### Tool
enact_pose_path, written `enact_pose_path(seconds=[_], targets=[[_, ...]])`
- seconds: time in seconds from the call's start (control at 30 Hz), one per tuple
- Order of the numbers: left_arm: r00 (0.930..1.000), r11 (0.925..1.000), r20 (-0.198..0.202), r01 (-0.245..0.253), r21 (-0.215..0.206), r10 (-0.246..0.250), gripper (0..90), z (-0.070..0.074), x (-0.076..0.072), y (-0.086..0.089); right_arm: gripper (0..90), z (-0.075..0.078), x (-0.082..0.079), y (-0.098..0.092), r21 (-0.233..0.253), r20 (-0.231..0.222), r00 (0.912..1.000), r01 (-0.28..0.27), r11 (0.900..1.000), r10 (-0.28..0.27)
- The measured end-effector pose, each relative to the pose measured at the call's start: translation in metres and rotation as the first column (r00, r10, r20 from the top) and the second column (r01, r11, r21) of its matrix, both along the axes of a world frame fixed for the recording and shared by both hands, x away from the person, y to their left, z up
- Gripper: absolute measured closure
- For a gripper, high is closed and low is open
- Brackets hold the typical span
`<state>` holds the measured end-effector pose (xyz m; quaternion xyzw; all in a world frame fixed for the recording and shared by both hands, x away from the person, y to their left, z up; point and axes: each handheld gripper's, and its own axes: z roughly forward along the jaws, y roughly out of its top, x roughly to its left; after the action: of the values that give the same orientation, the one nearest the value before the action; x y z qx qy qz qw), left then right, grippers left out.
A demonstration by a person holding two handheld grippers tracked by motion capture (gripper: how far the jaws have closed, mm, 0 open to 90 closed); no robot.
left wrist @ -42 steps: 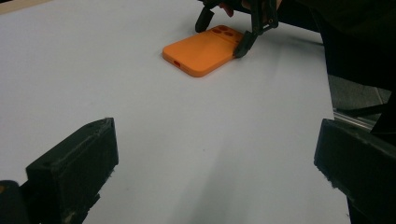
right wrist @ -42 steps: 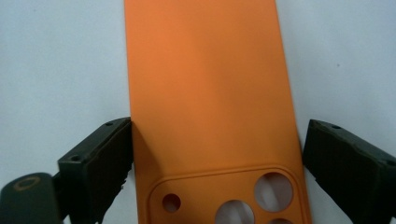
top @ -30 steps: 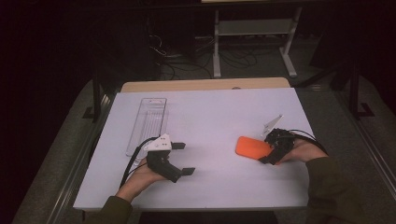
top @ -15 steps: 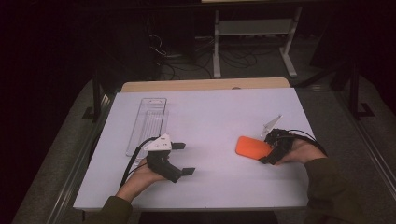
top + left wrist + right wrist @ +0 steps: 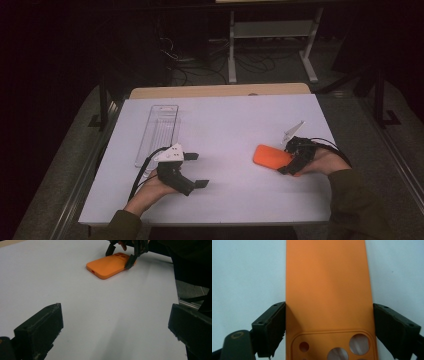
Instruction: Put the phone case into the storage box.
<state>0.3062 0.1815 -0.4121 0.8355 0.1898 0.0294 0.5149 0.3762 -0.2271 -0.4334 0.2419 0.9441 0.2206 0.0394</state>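
An orange phone case (image 5: 267, 156) lies flat on the white table (image 5: 230, 120), right of centre, with its camera cut-outs toward the person's right hand. My right gripper (image 5: 286, 160) straddles that end of the case. In the right gripper view, both black jaws of the right gripper (image 5: 329, 330) press the long edges of the case (image 5: 327, 282), so it is shut on it. The left gripper view shows the case (image 5: 107, 265) resting on the table with the right gripper (image 5: 119, 258) over its far end. My left gripper (image 5: 198, 170) rests near the front left, open with nothing between its jaws (image 5: 115, 335).
A clear plastic tray (image 5: 157, 132) lies lengthwise at the table's back left, just behind the left hand. A wooden edge (image 5: 220, 91) runs along the back of the table. A metal stand (image 5: 272, 45) and cables sit on the dark floor beyond.
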Motion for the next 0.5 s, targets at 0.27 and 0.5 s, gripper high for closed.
enact_pose_path(seconds=[0.27, 0.5], targets=[[1.0000, 1.0000, 0.002, 0.001, -0.003, -0.001, 0.0, 0.000, 0.000, 0.000, 14.4, 0.011, -0.001, -0.006, 0.047, 0.008, 0.9997, 0.021, 0.999, -0.021], [0.9999, 1.0000, 0.009, 0.006, -0.001, -0.006, 0.0, 0.000, 0.001, 0.000, 14.3, 0.022, -0.002, -0.003, 0.065, 0.021, 0.9996, 0.018, 0.998, -0.020]])
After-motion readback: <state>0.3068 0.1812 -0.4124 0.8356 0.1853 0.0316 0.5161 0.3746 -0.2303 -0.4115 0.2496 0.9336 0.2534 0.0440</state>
